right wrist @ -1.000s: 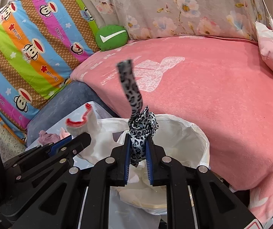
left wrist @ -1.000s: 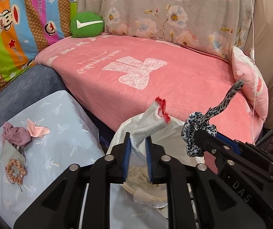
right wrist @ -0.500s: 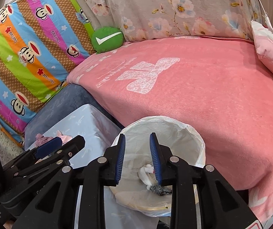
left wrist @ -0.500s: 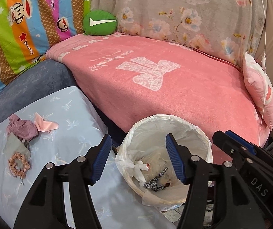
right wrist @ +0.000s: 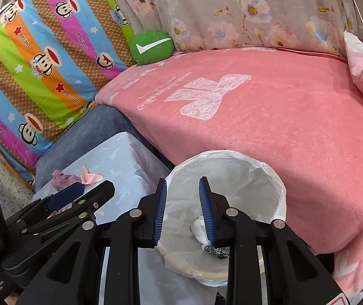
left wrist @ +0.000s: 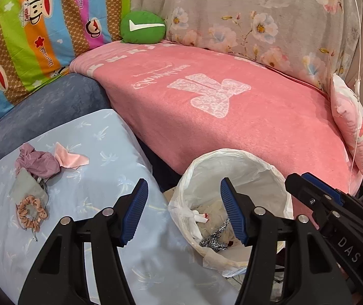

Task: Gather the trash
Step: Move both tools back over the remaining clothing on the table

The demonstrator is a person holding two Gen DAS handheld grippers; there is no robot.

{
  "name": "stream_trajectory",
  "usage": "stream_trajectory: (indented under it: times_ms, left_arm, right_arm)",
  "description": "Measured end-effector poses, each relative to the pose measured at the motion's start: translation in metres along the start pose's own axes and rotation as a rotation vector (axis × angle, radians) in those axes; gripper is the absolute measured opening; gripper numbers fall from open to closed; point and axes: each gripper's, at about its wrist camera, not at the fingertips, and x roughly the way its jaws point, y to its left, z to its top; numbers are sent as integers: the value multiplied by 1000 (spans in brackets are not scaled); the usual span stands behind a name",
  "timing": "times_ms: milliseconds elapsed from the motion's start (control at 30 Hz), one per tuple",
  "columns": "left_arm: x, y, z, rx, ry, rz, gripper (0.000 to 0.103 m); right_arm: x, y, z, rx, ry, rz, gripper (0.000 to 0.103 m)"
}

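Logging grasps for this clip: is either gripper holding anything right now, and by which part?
Nothing is held. The left gripper and right gripper are both open and empty above the bin; the leopard scrunchie and white wrapper lie inside it.

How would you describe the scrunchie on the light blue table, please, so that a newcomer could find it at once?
Start at the light blue table left of the white-lined bin. Near its left edge lies a small pile: a mauve crumpled cloth, a pink scrap and a grey piece. The scrunchie lies nearest the camera, the only ruffled peach ring.
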Motion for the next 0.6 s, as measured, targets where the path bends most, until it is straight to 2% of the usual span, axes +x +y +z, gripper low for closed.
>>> stream_trajectory:
  times_ms: [233, 333, 600]
  left_arm:
    - [-1, 15, -3, -29, 4, 22, 58]
    - [-2, 25, -6, -47, 3, 37, 63]
    - [-4, 55, -13, -94, 14, 77, 64]
  right_arm:
    - [5, 14, -2, -24, 15, 15, 27]
    - [8, 22, -6, -37, 22, 23, 27]
    - [17, 46, -12, -75, 46, 46, 27]
